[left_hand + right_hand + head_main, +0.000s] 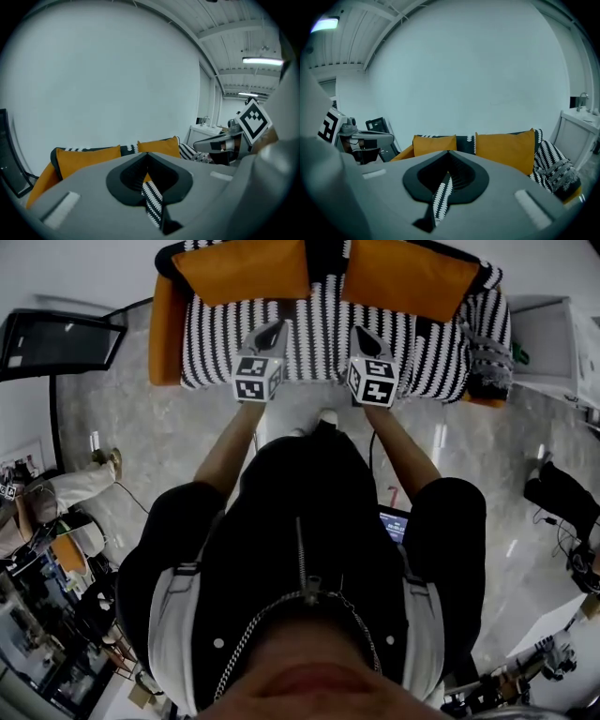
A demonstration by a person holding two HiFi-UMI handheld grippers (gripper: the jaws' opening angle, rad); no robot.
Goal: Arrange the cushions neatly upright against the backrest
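**Both cushions upright, both jaws shut**

Your left gripper [277, 327] and right gripper [358, 331] hang side by side above the front part of the sofa [167, 329] seat. Both point toward the backrest [465, 142] and tip a little downward. Each one's jaws are pressed together at the tips. In both gripper views a sliver of black-and-white pattern shows through the slot below the tips. It looks like the striped cover [319, 334] seen beyond the jaws rather than cloth pinched in them, though from this angle you can't be fully sure. Neither gripper touches a cushion.

The two orange cushions stand at the back of the seat, leaning on the backrest. The left cushion [242, 270] sits toward the sofa's left end. The right cushion [412, 276] sits toward its right end and looks the taller of the two in the right gripper view. A narrow strip of the dark, striped backrest shows between them, so they do not touch each other. Both are well apart from your jaws.

At the sofa's right end a grey knitted bundle [489, 360] lies over the arm, just beside the right cushion's lower corner. A white cabinet [548, 338] stands to the right of the sofa and a dark screen [56, 341] to its left, both on the pale marbled floor [159, 446]. You stand on that floor directly in front of the seat, arms stretched forward.
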